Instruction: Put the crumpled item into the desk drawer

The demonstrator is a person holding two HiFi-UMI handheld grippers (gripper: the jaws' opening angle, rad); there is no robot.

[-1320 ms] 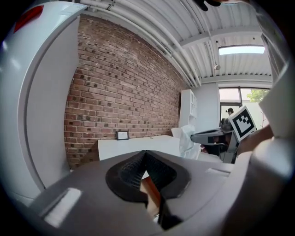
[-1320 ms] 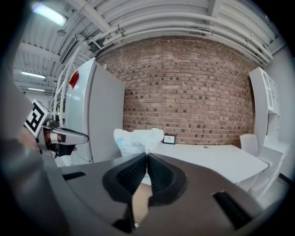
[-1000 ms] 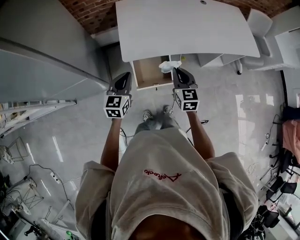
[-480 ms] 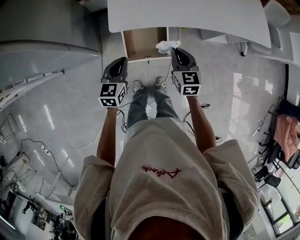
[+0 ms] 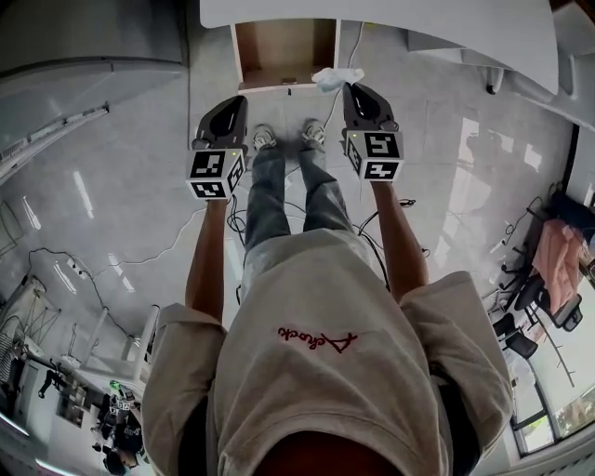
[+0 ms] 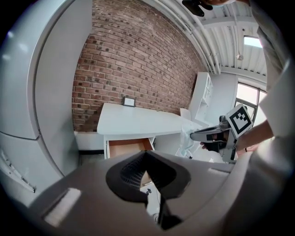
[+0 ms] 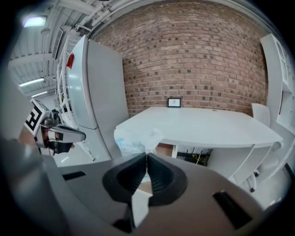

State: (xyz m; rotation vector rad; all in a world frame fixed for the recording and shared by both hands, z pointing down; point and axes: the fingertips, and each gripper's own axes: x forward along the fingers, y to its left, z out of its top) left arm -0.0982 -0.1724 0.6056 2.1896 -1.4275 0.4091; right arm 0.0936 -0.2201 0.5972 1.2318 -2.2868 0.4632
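From the head view, the right gripper (image 5: 352, 86) pinched the crumpled item (image 5: 337, 76) at its tip, just off the right front corner of the open drawer (image 5: 284, 51) under the desk (image 5: 390, 17). The left gripper (image 5: 239, 99) hung beside it, near the drawer's left front corner.

In the left gripper view, its jaws were pressed together at the tips with nothing between them. The drawer (image 6: 128, 147) lay beyond them.

In the right gripper view, the jaws were clamped on the white crumpled item (image 7: 135, 138), which stood up above the tips in front of the desk (image 7: 207, 125).
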